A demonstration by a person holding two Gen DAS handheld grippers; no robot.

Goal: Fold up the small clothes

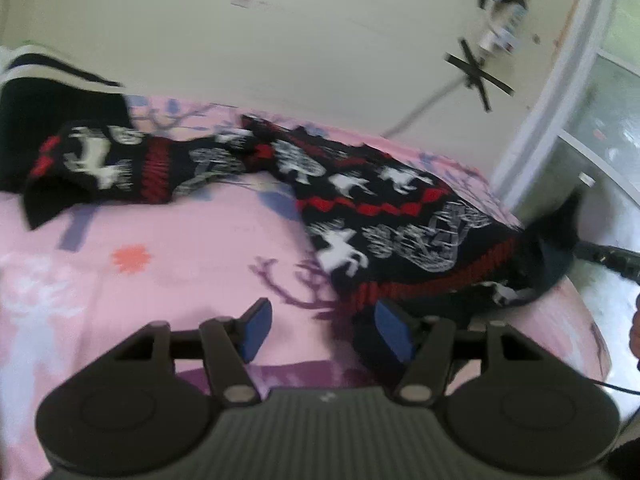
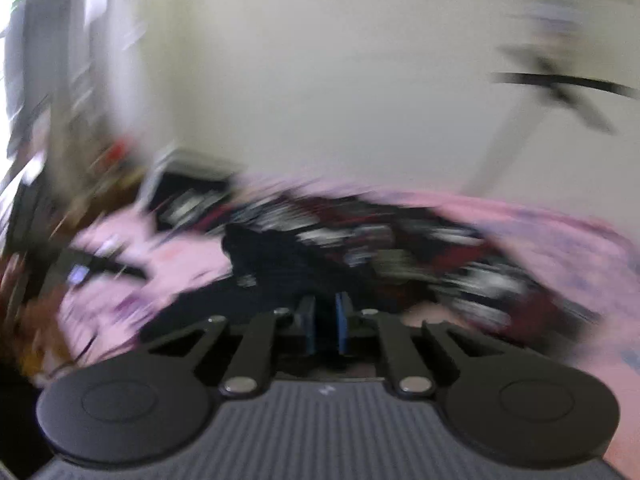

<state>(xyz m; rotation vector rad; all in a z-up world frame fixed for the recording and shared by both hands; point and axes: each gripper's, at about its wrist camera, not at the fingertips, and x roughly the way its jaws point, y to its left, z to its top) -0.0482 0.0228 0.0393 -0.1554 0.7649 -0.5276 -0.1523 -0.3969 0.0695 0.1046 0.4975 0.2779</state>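
A black knitted sweater [image 1: 360,200] with red bands and white animal figures lies spread on the pink patterned bedsheet [image 1: 160,248]. One sleeve [image 1: 100,164] stretches to the far left. My left gripper [image 1: 324,332] hovers open over the sheet at the sweater's near hem; its right pad [image 1: 394,336] is against the dark edge, and only sheet shows between the pads. At the right, a black corner of the sweater [image 1: 560,224] is pulled up toward my right gripper [image 1: 608,258]. The right wrist view is blurred; there my right gripper [image 2: 326,320] is shut on black cloth of the sweater [image 2: 288,264].
A cream wall [image 1: 300,40] with black tape crosses [image 1: 476,76] and a cable rises behind the bed. A window frame [image 1: 560,112] stands at the right. A dark striped cloth [image 1: 48,92] lies at the back left. Blurred clutter [image 2: 60,200] lines the left side in the right wrist view.
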